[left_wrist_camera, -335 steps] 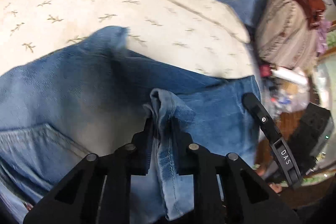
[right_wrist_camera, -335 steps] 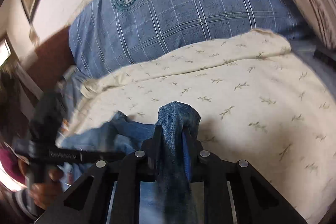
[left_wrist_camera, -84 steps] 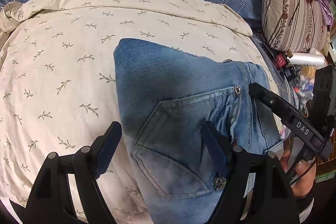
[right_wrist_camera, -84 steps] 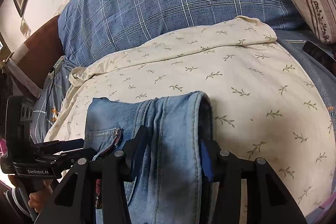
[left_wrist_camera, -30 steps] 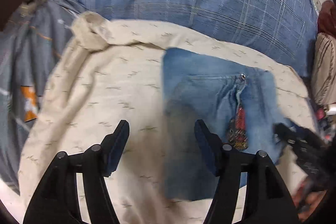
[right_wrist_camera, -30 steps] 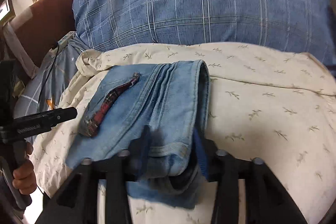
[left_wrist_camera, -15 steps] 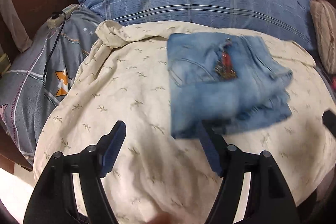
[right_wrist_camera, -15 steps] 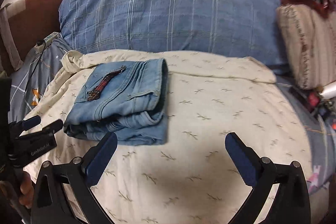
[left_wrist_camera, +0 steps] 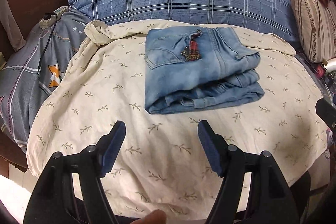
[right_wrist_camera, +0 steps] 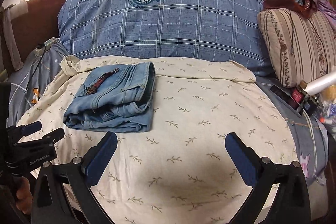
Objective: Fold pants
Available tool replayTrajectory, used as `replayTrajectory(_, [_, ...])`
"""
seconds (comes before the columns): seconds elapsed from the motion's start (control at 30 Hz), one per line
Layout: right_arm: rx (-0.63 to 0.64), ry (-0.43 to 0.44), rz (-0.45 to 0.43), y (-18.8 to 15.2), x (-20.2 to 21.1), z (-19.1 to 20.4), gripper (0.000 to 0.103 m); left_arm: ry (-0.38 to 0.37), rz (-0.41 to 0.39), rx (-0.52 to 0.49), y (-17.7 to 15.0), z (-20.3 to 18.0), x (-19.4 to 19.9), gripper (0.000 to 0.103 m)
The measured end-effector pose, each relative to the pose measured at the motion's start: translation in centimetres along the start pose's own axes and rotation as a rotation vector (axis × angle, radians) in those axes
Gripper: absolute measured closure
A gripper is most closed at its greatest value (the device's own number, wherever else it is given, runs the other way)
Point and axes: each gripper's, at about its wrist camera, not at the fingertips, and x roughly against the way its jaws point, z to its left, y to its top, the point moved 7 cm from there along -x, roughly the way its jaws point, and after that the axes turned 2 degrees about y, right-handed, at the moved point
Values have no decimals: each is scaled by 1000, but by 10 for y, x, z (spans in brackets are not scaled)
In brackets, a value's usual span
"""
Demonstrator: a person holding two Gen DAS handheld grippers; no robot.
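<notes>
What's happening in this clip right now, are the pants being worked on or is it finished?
It looks finished. The jeans lie folded in a compact stack on the cream leaf-print sheet, in front of the blue plaid pillow. The left gripper and the right gripper are both open, holding nothing, with bare sheet between them and the jeans.

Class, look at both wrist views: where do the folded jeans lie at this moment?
The folded jeans lie on the cream leaf-print sheet, just in front of the blue plaid pillow, left of centre in the right wrist view, beyond both open grippers.
</notes>
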Motion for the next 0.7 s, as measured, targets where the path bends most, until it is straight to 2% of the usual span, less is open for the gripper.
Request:
replayTrajectory(0.53, [-22, -22, 8, -7, 11, -9, 0, -66, -5, 17, -13, -5, 20, 32])
replayTrajectory(0.7, [-18, -41, 6, -8, 10, -12, 0, -78, 4, -26, -24, -16, 21, 32])
